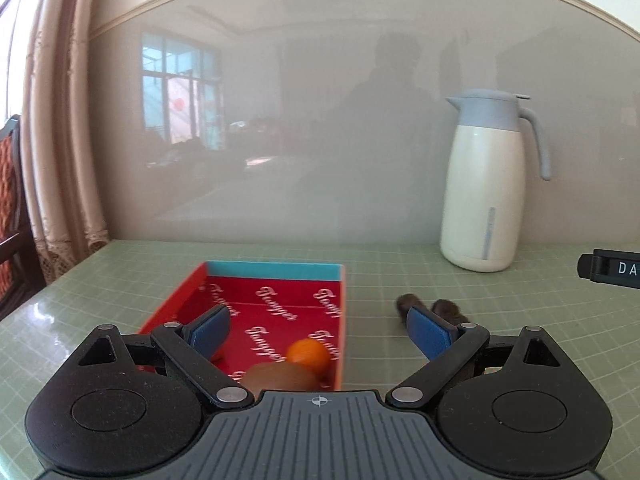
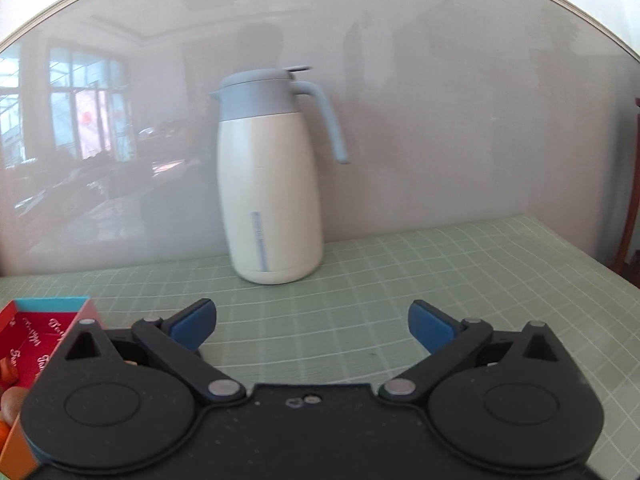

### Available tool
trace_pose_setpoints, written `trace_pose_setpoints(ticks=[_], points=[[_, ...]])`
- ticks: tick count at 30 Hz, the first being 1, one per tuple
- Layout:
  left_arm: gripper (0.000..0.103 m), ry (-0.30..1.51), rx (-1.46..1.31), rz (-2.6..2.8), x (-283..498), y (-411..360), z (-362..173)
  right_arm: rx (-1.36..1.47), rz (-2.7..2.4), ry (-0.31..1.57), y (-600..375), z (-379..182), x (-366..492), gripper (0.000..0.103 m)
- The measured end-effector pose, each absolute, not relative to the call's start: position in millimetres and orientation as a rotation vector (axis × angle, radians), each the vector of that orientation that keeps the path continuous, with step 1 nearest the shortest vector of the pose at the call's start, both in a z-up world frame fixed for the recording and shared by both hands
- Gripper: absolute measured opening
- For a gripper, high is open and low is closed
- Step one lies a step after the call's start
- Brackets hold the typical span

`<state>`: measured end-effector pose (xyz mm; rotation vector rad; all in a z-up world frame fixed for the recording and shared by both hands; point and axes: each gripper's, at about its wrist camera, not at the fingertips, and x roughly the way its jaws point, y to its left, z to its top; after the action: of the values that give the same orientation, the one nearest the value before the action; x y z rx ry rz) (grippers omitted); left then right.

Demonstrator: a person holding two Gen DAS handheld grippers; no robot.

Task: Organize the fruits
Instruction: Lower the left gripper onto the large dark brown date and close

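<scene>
Nearest the lens in the left wrist view, the left hand-held gripper (image 1: 318, 330) has its blue pads spread wide with nothing pinched between them. Its left pad hangs over the red box (image 1: 276, 308), its right pad over the green bench (image 1: 500, 300). The box is a shallow open tray with a teal far wall, and its long axis runs from 6 toward 12 o'clock, away from the camera. At the box's near right corner, about 5 o'clock inside it, lies an orange fruit (image 1: 310, 354), touching a brown kiwi-like fruit (image 1: 280, 376) that sits just nearer the camera and is partly hidden by the gripper body. Outside the box, at 3 o'clock from it, two dark brown furry fruits (image 1: 410, 306) lie side by side on the bench, partly behind the right pad; their long axes cannot be told. Farther back at 1 o'clock stands an upright cream jug (image 1: 482, 196) with a grey-blue lid, spout pointing left, handle right.

In the right wrist view, the right hand-held gripper (image 2: 311, 326) is likewise spread and empty over bare bench, the box at its far left.
</scene>
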<state>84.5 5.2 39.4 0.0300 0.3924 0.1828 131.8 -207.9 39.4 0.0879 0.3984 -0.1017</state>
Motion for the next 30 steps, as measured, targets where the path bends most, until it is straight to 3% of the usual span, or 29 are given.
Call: trace_pose_setpoints(ticks=[11, 14, 30], points=[[0.092, 0.476, 0.104, 0.065, 142, -87, 11, 0.113, -0.165, 0.382, -261, 37, 114, 0.103], [0.071, 0.527, 0.096, 0.036, 162, -97, 2, 0.132, -0.178, 0.385, -274, 36, 112, 0.103], [0.071, 0.61, 0.061, 0.069, 214, -104, -28, 0.103, -0.302, 0.336, -295, 32, 103, 0.103]])
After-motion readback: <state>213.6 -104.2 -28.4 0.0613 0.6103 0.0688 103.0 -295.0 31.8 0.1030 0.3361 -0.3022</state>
